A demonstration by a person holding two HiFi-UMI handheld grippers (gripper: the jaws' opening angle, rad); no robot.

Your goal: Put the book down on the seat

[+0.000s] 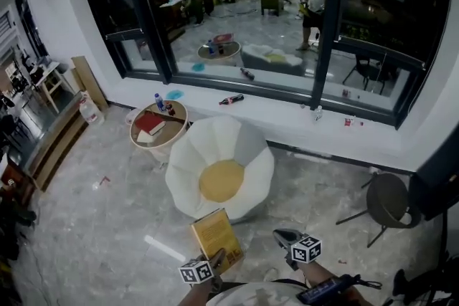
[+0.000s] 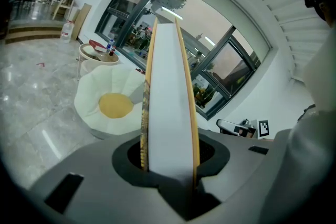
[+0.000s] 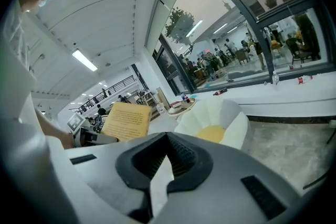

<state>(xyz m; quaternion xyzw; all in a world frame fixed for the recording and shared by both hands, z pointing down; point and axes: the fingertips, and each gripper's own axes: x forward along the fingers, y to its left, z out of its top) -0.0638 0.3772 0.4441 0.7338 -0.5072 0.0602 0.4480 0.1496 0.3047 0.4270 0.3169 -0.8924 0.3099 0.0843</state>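
**Tools.** The left tool point(image 1: 217, 259) is clamped on the lower edge of a yellow paperback book point(image 1: 215, 234). Its jaws are part-way open, their pads against both covers. The book stands upright, its white page edge facing the left gripper view. The right tool point(image 1: 285, 236) hangs just right of the book with its jaws drawn together and nothing between them.

**Task item.** The book is held above the floor, short of the seat and not touching it.

**Surface.** The pale grey marble-pattern floor point(image 1: 107, 226) carries a white strip point(image 1: 165, 249) lying near the left tool.

**Seat.** The white flower-shaped cushioned seat with a round yellow centre point(image 1: 221, 180) stands directly beyond the book.

**Surroundings.**
- A round wooden table point(image 1: 172, 136) stands just left of the seat. It carries a red book point(image 1: 150, 123) and a small blue-capped bottle point(image 1: 160, 103).
- A dark round-seated chair point(image 1: 387, 201) stands well apart to the right.
- A low wooden step point(image 1: 54, 147) runs along the left wall.

**Far wall.** A dark bottle point(image 1: 231, 99) lies on its side on the white sill point(image 1: 287, 122). Above the sill are dark-framed windows point(image 1: 324, 25), with people visible in the glass.
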